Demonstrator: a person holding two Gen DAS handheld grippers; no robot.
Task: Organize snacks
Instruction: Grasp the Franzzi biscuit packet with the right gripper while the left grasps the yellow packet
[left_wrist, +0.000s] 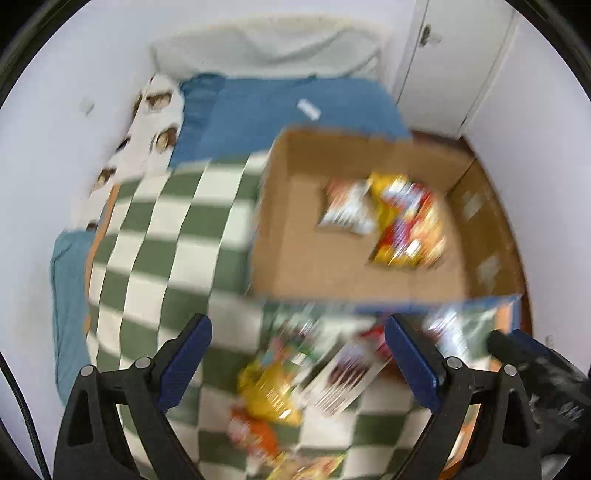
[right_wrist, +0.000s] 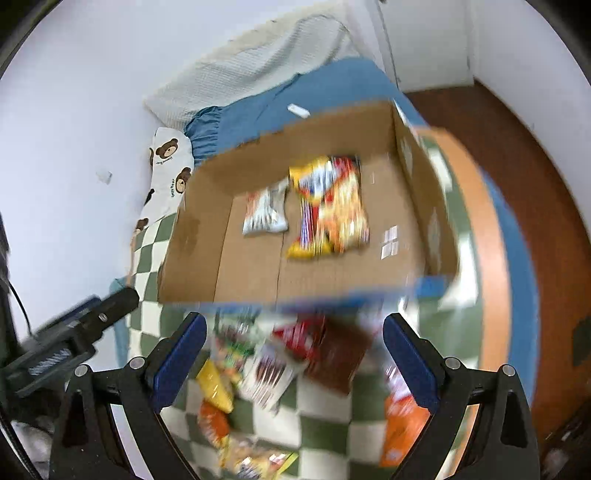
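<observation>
The snacks lie in two groups, both placed here relative to the open cardboard box (right_wrist: 258, 266) that sits on the bed. Inside the box, on its brown floor, a white packet (right_wrist: 265, 214) lies just beside a yellow-and-red packet (right_wrist: 328, 206); the two look close to touching, though motion blur hides the exact edge between them. The same pair shows in the left wrist view, the white packet (left_wrist: 349, 210) and the yellow-and-red packet (left_wrist: 408, 225), toward the box's far right part. Just outside the near wall of the box, a loose pile of snack packets (right_wrist: 266, 365) is spread on the green-and-white checkered blanket (right_wrist: 325, 417); a yellow bag (right_wrist: 216, 387), a red pack (right_wrist: 303, 334), a brown pack (right_wrist: 343, 354) and an orange pack (right_wrist: 400, 424) can be made out, the rest too blurred to name.

The right gripper (right_wrist: 294, 354) hangs over this pile, on the near side of the box, its blue-padded jaws spread wide with nothing between them. The left gripper (left_wrist: 297, 358) hangs over the same pile (left_wrist: 295, 373), its jaws likewise parted and holding nothing.

Beyond the box, a blue sheet (right_wrist: 325, 92) covers the bed, with a white pillow (right_wrist: 258, 59) at the far end and a bear-print cloth (right_wrist: 171, 166) to the box's left. A brown wooden floor (right_wrist: 517, 166) lies to the box's right.
</observation>
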